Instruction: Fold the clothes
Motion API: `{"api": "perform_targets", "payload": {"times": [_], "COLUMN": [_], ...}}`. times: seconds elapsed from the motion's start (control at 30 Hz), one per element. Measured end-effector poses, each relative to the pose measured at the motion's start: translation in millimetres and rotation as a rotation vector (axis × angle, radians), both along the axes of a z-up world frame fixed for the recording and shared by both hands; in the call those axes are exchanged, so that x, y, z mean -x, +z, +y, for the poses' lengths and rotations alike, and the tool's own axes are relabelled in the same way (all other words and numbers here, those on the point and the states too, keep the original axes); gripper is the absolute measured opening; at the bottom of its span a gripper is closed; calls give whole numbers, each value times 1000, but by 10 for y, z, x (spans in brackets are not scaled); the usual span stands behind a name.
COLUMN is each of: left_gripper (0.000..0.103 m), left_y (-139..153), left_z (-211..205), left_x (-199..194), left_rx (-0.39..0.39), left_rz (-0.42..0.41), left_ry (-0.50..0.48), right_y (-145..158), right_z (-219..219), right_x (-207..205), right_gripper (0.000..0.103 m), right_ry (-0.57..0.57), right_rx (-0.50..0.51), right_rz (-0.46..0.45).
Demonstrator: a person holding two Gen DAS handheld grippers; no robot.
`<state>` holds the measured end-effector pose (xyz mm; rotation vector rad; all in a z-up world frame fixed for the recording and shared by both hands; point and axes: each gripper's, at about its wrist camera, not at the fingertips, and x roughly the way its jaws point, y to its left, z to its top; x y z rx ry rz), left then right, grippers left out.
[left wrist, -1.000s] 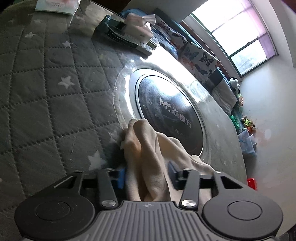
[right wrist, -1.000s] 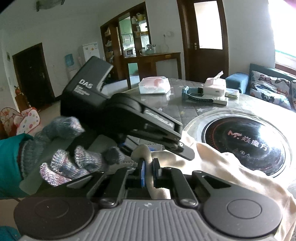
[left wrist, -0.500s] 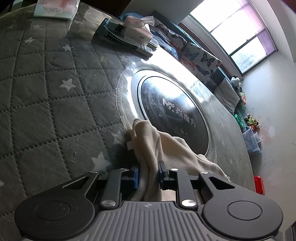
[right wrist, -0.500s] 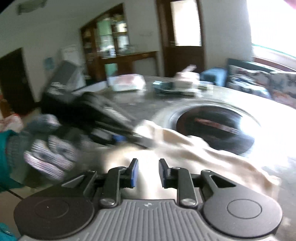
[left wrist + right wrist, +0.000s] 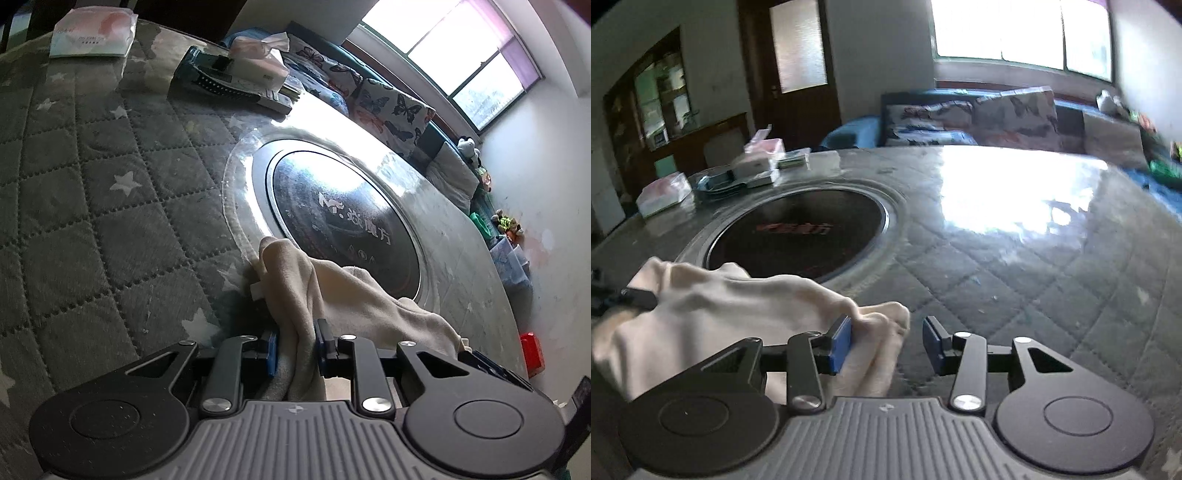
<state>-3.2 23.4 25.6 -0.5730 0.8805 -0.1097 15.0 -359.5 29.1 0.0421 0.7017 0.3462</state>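
The cream garment (image 5: 332, 291) lies bunched on the desk (image 5: 92, 206) beside the round hotplate (image 5: 343, 218). The left claw (image 5: 295, 350) pinches a fold; the right claw (image 5: 886, 343) gapes at another bunch. Soft, light and floppy, it is best taken at corners or hems.

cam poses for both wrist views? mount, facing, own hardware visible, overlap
Left wrist: on the left gripper, facing across the quilted table toward the sofa; fingers pinch the cream garment.
Right wrist: on the right gripper, facing the window; fingers spread, garment against the left one.
Shared: garment, round black inset, tissue packs.
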Motion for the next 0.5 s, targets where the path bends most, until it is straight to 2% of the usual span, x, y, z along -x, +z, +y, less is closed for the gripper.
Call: {"api": "perform_targets", "payload": {"times": [0.17, 0.23, 0.33, 0.5], "left_gripper": [23, 22, 19, 16], "left_y": [14, 20, 48, 222], "left_z": [-33, -44, -92, -245], "left_x": [-8, -15, -16, -20], "left_rx": [-27, -35, -69, -128], "left_rz": [-4, -3, -6, -41], "left_ry": [-20, -27, -31, -49], "right_y": [-38, -26, 16, 187], "right_z": [1, 21, 24, -83], "right_x": [-3, 6, 31, 124], "right_gripper": [41, 26, 14, 12], "right_ry": [10, 21, 31, 20], "right_rx": [-32, -45, -64, -96], "right_rz": [7, 12, 8, -45]}}
